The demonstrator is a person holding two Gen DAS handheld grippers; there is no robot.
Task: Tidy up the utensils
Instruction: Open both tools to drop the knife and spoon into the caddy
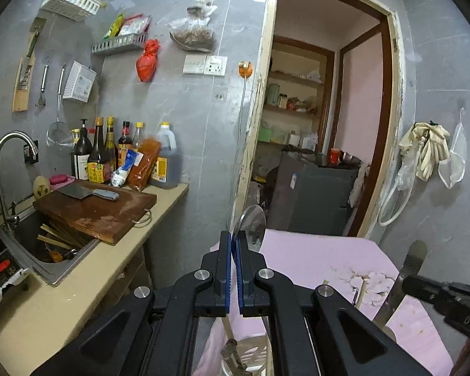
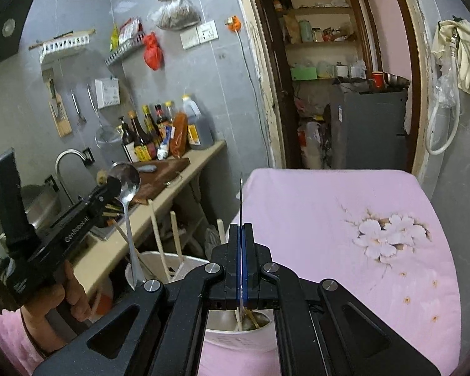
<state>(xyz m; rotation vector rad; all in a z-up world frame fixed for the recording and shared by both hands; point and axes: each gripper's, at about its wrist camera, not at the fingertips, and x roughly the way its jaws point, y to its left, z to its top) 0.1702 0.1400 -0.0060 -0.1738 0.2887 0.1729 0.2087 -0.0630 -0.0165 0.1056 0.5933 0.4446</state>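
My left gripper [image 1: 234, 239] is shut on a steel spoon [image 1: 250, 224], bowl up; in the right wrist view the spoon [image 2: 126, 185] hangs with its handle down in a white utensil holder [image 2: 159, 258]. My right gripper [image 2: 241, 230] is shut on a thin metal utensil [image 2: 241, 200], seen edge-on; the left wrist view shows its flat steel handle [image 1: 405, 274]. A second white holder [image 2: 238, 333] sits under the right gripper with chopsticks in it. Several wooden chopsticks [image 2: 159, 232] stand in the first holder. Both holders rest at the near edge of the pink-clothed table [image 2: 329, 206].
A counter [image 1: 78, 282] runs along the left, with a sink [image 1: 47, 244] holding chopsticks, a wooden cutting board [image 1: 97, 210] with a cleaver [image 1: 87, 192], and sauce bottles [image 1: 109, 153]. Tools hang on the grey wall. An open doorway [image 1: 322, 125] lies beyond the table.
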